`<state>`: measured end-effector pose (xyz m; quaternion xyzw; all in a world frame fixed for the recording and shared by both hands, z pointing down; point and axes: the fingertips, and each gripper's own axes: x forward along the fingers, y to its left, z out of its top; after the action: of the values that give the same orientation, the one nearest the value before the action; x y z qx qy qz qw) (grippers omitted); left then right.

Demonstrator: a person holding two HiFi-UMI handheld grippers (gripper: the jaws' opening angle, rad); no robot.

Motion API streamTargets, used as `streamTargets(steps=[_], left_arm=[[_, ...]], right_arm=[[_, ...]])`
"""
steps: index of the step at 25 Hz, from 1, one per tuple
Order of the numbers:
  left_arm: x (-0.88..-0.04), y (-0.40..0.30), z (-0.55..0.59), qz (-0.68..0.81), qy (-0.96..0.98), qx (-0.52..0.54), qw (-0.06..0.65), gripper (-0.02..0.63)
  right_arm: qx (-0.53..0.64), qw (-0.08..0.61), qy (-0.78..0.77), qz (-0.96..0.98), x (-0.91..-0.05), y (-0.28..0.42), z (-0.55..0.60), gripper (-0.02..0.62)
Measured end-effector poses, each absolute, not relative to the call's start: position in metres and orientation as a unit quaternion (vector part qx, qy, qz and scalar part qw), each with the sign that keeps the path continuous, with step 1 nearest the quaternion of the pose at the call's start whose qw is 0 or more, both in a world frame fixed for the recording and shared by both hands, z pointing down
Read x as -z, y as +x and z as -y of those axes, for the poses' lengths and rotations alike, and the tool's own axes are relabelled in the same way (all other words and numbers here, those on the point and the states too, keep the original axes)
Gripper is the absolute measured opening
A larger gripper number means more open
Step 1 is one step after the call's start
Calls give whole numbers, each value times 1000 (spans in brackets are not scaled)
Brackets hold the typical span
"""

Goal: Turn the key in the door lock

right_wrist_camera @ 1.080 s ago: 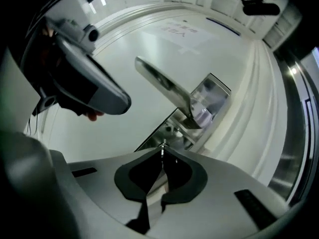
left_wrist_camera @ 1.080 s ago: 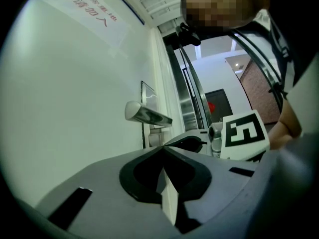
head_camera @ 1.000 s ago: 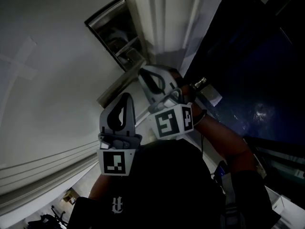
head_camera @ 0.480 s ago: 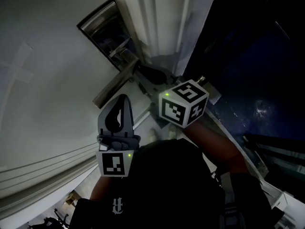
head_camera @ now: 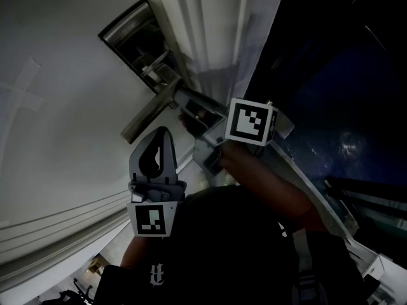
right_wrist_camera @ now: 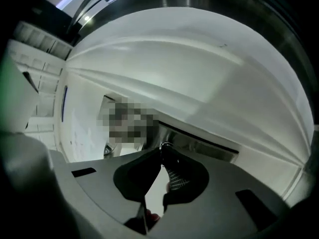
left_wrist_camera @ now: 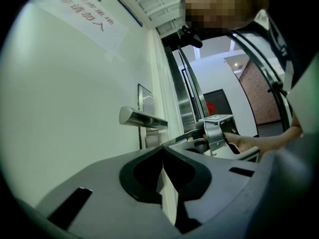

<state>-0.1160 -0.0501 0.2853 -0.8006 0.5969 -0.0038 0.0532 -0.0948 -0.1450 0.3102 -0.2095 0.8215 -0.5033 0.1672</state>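
Nearest the camera, the person's forearm (head_camera: 267,189) is reaching up toward the door (head_camera: 57,107). The left gripper (head_camera: 162,135) is hanging back below the door handle (head_camera: 147,112), pointing up at the door and touching nothing. In its own view the left gripper (left_wrist_camera: 162,151) is clenched with its two jaw tips meeting and nothing sitting between them, while the handle (left_wrist_camera: 142,118) is jutting out of the door ahead.

Further in, the right gripper (head_camera: 187,110) is pressing up just under the handle, its marker cube (head_camera: 250,121) facing the camera. In its own view the right gripper (right_wrist_camera: 162,151) is pinching a small metal piece, apparently the key (right_wrist_camera: 164,145), at the very tips of its jaws. The key is sitting right against the shiny lock plate (right_wrist_camera: 199,142).

Beyond that, the lock plate (head_camera: 130,33) is running up the door beside the frame (head_camera: 210,24). A paper notice (left_wrist_camera: 82,9) is hanging high on the door.
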Motion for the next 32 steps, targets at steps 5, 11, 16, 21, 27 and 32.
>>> streamTargets(steps=[5,11,16,21,27,32], left_arm=[[-285,-115,50,-598,-800,4,54,6],[-285,-114,50,-597,-801,2,55,6],[-285,-114,51,-596,-801,3,54,6],[-285,-117,50,-597,-800,5,55,6],[-284,-120,50,-599,-799,5,55,6],[-284,-123,50,-599,-799,8,54,6]], right_arm=[[598,196,-190,-754,-320,-92,144,25],[648,242,-149,-707,-319,-94,144,26],[684,278,-115,-665,-319,-95,144,26],[719,332,-67,-607,-319,-96,143,26],[735,395,-1,-550,-320,-97,143,31],[733,427,21,-529,-320,-97,143,38]])
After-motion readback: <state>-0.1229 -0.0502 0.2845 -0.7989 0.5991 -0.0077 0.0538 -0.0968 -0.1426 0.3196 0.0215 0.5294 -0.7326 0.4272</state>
